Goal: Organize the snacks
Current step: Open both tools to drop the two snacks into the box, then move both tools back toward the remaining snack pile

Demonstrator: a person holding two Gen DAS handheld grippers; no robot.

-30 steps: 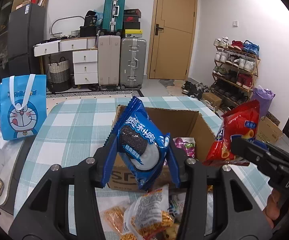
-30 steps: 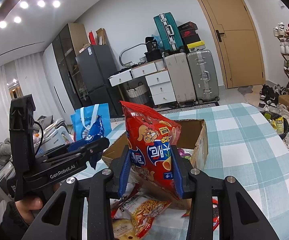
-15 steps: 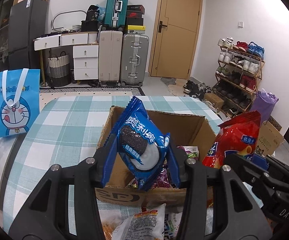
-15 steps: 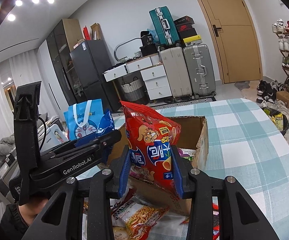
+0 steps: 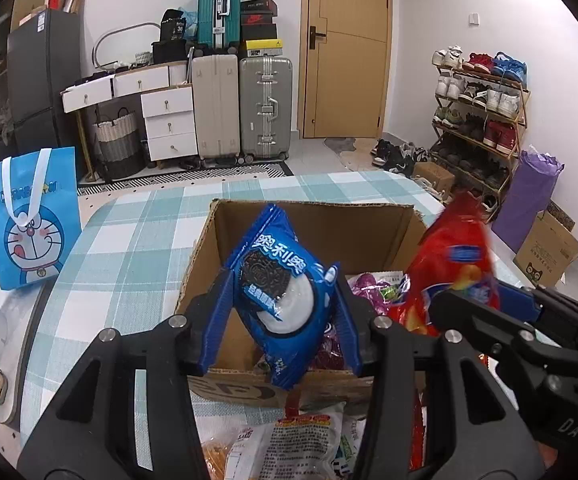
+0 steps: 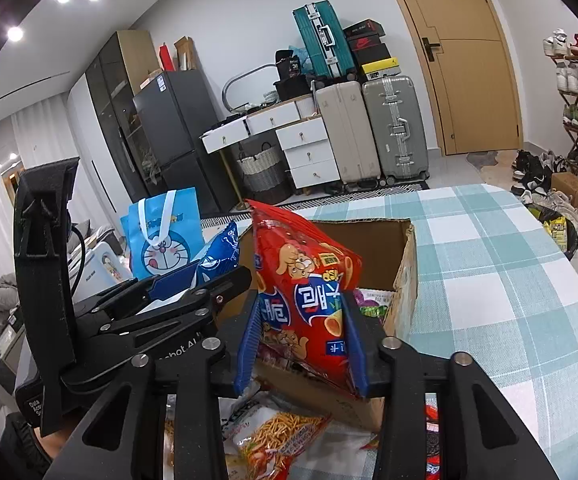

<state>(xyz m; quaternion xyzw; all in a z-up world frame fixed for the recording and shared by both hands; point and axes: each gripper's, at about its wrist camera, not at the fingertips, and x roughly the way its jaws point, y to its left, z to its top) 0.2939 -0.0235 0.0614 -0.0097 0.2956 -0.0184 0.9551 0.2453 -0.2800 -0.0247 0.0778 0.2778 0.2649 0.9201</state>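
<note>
1. Blue cookie packet (image 5: 285,300) pinched between the blue pads of the left gripper (image 5: 283,312), long axis tilted up and to the left, upper corner leaning over the near wall of the cardboard box (image 5: 313,216).
2. Red chip bag (image 6: 305,304) clamped in the right gripper (image 6: 301,340), long axis nearly upright, top corner tipped left, poised over the near right corner of the same box.
3. Box opening lay straight ahead of and below both tools; purple-wrapped snacks (image 5: 363,284) visible inside at the right.
4. Judged nearer the opening: the left gripper, more centred on it; the right one beside it, the two close together.
5. More packets, among them a stick-snack bag (image 6: 281,436), lay loose on the checked tablecloth (image 6: 489,264), in front of the box.
6. Farther off to the left: blue cartoon tote bag (image 5: 31,216).
</note>
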